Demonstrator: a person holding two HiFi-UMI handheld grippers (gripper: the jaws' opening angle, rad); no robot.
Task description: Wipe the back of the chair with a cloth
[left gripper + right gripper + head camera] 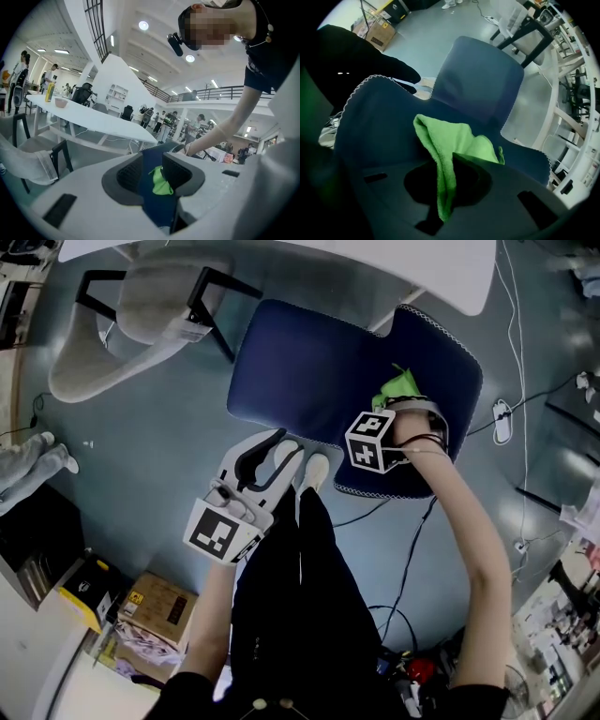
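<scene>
While the green cloth [457, 140] is pinched by the right gripper [449, 187] on the chair back [379, 131], the left gripper [265, 457] is held with jaws apart, empty. A shut cardboard box [161, 606] is seen at 7 o'clock.

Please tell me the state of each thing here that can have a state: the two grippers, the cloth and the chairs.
Blue chair: standing, seat bare.
Cloth: bunched, gripped, lying against the blue chair's back.
Right gripper: shut on the cloth.
Left gripper: open, holding nothing, aimed at the blue chair.
Grey chair: standing, nobody on it.
</scene>
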